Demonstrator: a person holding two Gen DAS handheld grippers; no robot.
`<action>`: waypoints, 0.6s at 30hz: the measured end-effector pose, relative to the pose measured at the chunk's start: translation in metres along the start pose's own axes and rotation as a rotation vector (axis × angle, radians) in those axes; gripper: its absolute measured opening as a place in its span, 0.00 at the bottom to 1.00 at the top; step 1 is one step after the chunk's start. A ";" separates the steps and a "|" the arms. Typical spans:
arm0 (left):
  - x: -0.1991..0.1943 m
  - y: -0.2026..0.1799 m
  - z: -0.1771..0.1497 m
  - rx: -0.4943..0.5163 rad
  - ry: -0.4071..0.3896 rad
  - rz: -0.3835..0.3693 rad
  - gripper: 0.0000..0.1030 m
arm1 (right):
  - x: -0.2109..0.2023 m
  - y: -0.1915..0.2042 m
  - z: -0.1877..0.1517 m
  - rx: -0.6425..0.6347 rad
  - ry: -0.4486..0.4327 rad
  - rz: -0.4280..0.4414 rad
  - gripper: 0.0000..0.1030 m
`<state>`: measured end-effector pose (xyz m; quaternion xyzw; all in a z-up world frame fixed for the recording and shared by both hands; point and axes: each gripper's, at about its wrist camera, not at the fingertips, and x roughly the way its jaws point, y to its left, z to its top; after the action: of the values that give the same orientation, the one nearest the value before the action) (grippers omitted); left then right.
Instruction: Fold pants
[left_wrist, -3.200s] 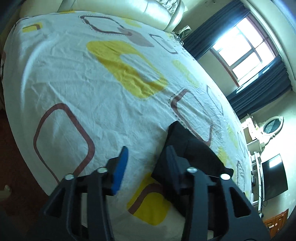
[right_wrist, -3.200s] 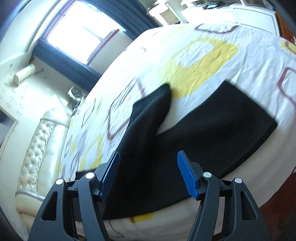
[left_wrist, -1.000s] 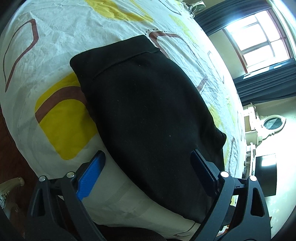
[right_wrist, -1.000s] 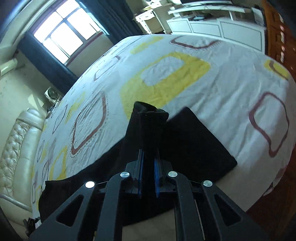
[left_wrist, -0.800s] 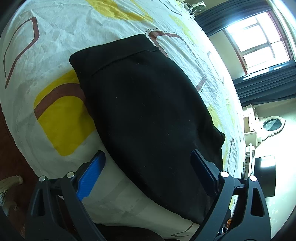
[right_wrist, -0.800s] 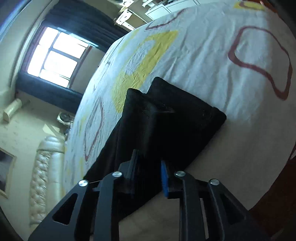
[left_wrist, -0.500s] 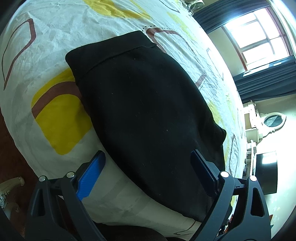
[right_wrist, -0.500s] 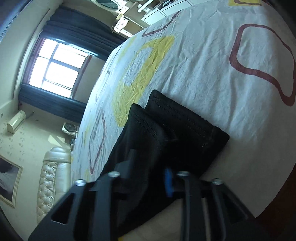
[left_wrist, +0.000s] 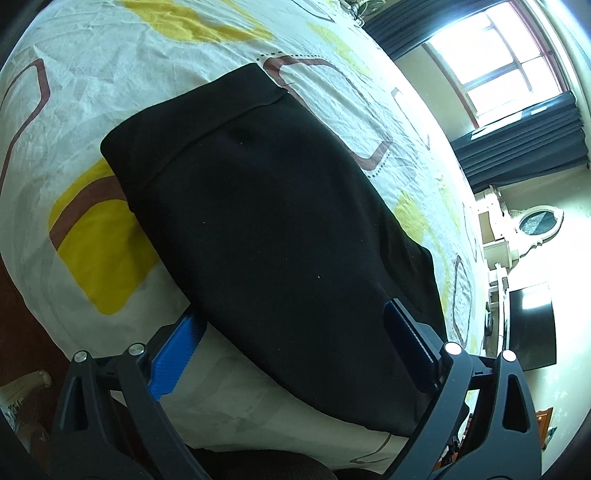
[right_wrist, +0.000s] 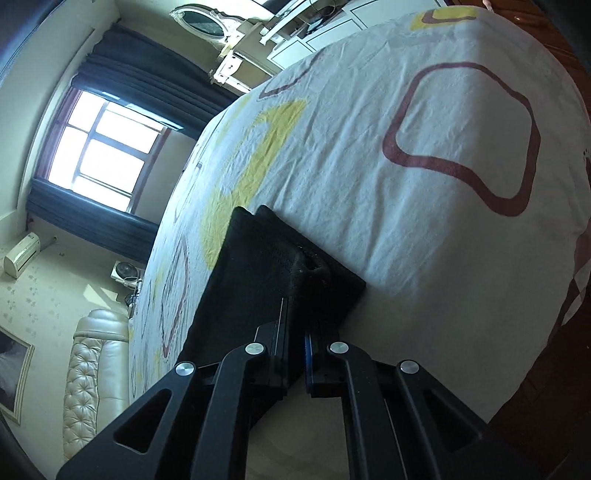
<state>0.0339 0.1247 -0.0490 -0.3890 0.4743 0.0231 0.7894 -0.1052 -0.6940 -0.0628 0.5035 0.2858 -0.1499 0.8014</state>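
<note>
the left gripper (left_wrist: 291, 332) stands wide apart over the near edge of the bed, its blue pads (left_wrist: 173, 354) clear of the cloth, with the black pants (left_wrist: 266, 229) lying below and between them but not pinched. the right gripper (right_wrist: 295, 343) is clamped tight on a raised fold of the same pants (right_wrist: 258, 273), the dark fabric bunched up just ahead of the closed jaws (only a thin strip of blue pad shows at the seam).

in the left wrist view the pants lie flat along the near side of the bed sheet (left_wrist: 92, 74), waistband end toward the upper left, the body of the cloth running down to the right and hanging slightly over the mattress edge. in the right wrist view the leg ends sit in two stacked layers near the sheet's (right_wrist: 424, 166) front edge.

the sheet is white with yellow blocks and brown rounded outlines. beyond it, a cream padded headboard (right_wrist: 92, 362), a window (left_wrist: 517, 62) with dark blue curtains (left_wrist: 524, 140), an oval mirror (left_wrist: 539, 225) on a pale dresser, and a dark screen (left_wrist: 532, 328) against the wall.
</note>
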 end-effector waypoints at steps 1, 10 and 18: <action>0.000 0.001 0.001 -0.006 -0.004 0.001 0.93 | -0.002 0.002 0.002 -0.008 -0.006 -0.003 0.05; 0.002 0.006 0.007 0.027 -0.001 0.020 0.93 | -0.016 -0.021 0.009 0.022 0.007 0.041 0.15; 0.002 -0.008 0.007 0.115 -0.019 0.043 0.93 | -0.021 -0.016 0.054 -0.068 0.026 0.049 0.54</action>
<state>0.0438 0.1232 -0.0443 -0.3324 0.4755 0.0166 0.8144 -0.1141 -0.7509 -0.0436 0.4847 0.2888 -0.1141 0.8177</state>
